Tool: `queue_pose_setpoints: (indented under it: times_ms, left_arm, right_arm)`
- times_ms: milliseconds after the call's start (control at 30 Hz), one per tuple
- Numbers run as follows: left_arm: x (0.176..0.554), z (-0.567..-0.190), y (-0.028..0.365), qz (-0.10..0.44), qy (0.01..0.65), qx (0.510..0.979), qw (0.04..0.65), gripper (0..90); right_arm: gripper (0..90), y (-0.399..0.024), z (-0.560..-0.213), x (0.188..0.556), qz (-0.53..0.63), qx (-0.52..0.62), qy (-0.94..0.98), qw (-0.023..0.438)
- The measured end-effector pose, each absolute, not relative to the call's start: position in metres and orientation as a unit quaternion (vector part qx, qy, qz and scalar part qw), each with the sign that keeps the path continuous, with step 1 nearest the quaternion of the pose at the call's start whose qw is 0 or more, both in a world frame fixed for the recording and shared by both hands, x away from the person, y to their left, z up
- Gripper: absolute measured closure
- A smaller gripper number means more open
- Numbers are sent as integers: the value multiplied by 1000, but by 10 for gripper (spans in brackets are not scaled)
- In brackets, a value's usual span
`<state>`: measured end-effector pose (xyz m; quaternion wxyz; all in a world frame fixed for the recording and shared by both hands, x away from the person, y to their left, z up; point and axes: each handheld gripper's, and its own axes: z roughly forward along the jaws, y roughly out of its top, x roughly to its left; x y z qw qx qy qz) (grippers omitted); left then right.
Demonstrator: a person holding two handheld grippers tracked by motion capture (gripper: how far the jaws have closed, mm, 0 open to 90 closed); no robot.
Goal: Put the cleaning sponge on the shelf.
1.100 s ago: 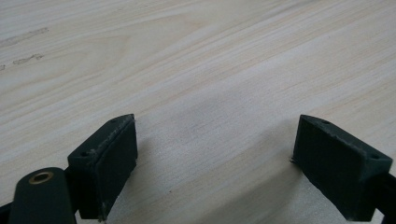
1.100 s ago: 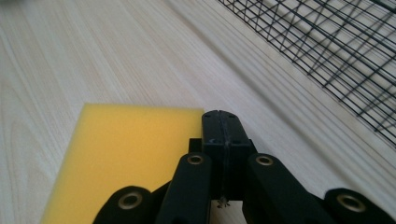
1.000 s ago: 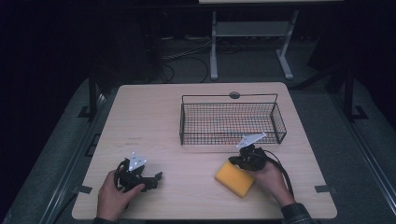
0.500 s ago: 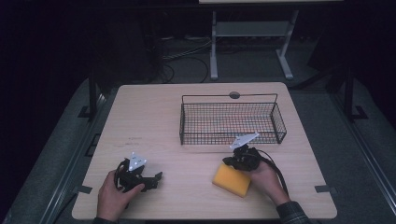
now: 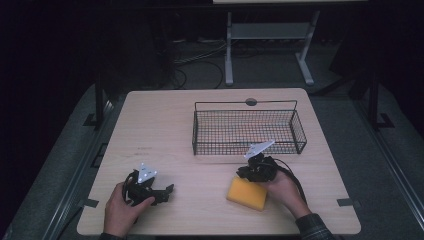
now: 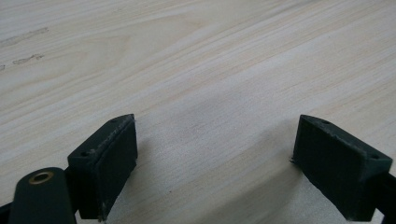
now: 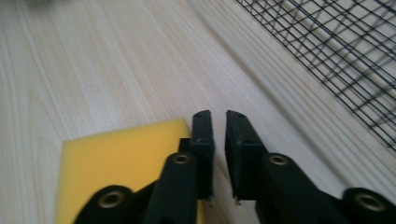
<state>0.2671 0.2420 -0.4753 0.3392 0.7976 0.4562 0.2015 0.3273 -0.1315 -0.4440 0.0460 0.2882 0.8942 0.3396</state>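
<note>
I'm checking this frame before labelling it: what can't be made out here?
- Sponge: near end cut off by the bottom edge and the right gripper in the right gripper view.
- Basket contents: high view too dim and small to tell.
- Left gripper jaws: too small in high view.

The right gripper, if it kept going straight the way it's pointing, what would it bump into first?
Probably the bare table. The right gripper points low across the wood, the yellow sponge beneath and beside its jaws, the wire basket off to one side. Depth is hard to judge.

free: bare table (image 5: 165, 130) left and centre — blocked: wire basket (image 5: 248, 131) right-rear | yellow sponge (image 5: 246, 193) front
</note>
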Motion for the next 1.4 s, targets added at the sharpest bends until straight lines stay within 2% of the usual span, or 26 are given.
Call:
queue_pose_setpoints:
  times_ms: [200,367,500,867,1400]
  left_arm:
    - [267,-475,242,201,456,797,339,128]
    - [267,-475,242,201,456,797,339,128]
    - [267,-475,242,202,456,798,339,128]
    - [267,-475,242,202,458,796,340,128]
    - [267,-475,242,202,456,797,339,128]
  right_arm:
    - [547,-141,-438,328,332,297,894,41]
    - [311,-149,-428,327,332,303,893,31]
    - [219,-156,-423,326,329,298,896,34]
    - [139,-162,-416,306,290,265,919,18]
    - [132,-144,-420,284,253,208,945,8]
